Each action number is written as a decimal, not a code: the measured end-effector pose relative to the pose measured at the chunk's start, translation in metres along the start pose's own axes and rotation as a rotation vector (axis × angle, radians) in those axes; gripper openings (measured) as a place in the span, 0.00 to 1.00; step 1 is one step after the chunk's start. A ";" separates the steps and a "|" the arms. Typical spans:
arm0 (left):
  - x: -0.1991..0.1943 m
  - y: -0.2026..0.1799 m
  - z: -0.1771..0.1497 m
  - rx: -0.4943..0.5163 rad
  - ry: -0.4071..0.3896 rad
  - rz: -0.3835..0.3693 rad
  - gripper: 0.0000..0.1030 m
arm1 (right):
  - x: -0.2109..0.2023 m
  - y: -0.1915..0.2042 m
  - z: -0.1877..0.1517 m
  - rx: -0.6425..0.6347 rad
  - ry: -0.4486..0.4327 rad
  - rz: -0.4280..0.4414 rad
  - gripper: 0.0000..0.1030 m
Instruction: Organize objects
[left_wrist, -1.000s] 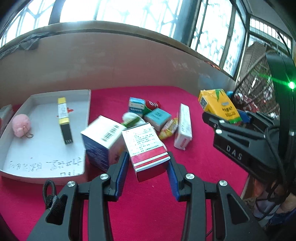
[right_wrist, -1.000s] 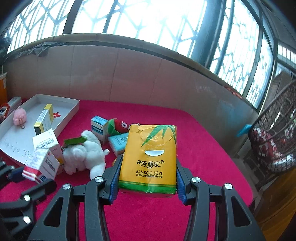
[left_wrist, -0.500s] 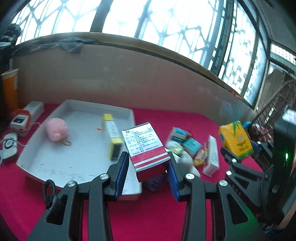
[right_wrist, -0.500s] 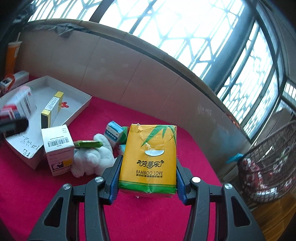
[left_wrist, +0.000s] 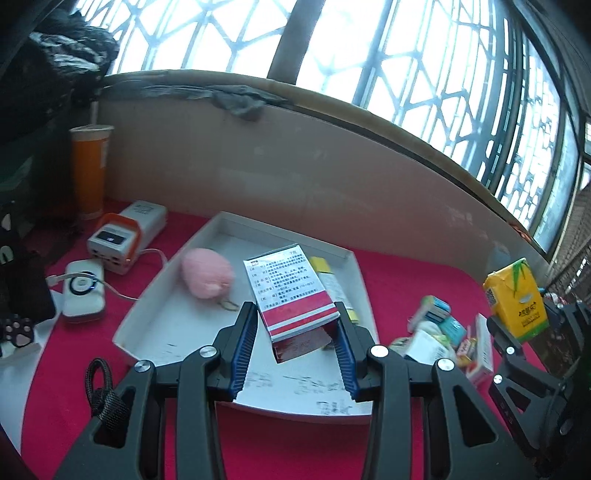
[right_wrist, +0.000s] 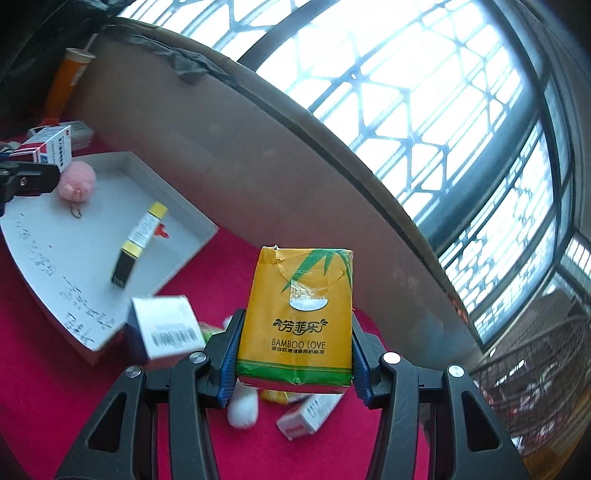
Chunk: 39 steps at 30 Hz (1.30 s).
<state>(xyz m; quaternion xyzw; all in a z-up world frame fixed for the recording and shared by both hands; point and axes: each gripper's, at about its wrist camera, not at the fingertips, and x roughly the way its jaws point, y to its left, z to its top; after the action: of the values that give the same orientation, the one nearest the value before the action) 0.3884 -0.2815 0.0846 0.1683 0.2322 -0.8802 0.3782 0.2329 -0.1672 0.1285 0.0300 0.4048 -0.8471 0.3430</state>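
My left gripper (left_wrist: 295, 325) is shut on a white and red medicine box (left_wrist: 290, 291), held above the white tray (left_wrist: 170, 317). Inside the tray lie a pink plush ball (left_wrist: 207, 272) and a yellow and black box (left_wrist: 330, 282). My right gripper (right_wrist: 295, 347) is shut on a yellow tissue pack (right_wrist: 297, 314) marked BAMBOO LOVE, held above the red cloth to the right of the tray (right_wrist: 92, 236). The same tissue pack (left_wrist: 515, 299) appears at the right edge of the left wrist view, and the medicine box (right_wrist: 50, 146) at the far left of the right wrist view.
A pile of small boxes and packets (left_wrist: 447, 332) lies on the red cloth right of the tray. A white barcode box (right_wrist: 166, 328) stands by the tray's corner. White devices with a cable (left_wrist: 110, 243) and an orange cup (left_wrist: 88, 166) sit at the left. A cardboard wall (left_wrist: 295, 177) backs the table.
Both grippers have swung left with their loads. The left one has carried the medicine box from above the pile to above the tray. The right one has rolled and now looks toward the tray.
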 end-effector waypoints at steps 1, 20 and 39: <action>0.000 0.004 0.000 -0.007 -0.003 0.006 0.38 | -0.001 0.003 0.003 -0.006 -0.007 0.004 0.52; 0.036 0.051 0.011 -0.009 0.042 0.109 0.38 | 0.006 0.054 0.050 -0.036 -0.070 0.128 0.52; 0.087 0.059 0.012 0.037 0.175 0.149 0.39 | 0.096 0.103 0.115 0.206 0.097 0.562 0.52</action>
<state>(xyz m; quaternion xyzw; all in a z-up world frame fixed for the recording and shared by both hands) 0.3738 -0.3751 0.0368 0.2685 0.2348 -0.8356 0.4177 0.2477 -0.3468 0.1054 0.2159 0.3086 -0.7531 0.5395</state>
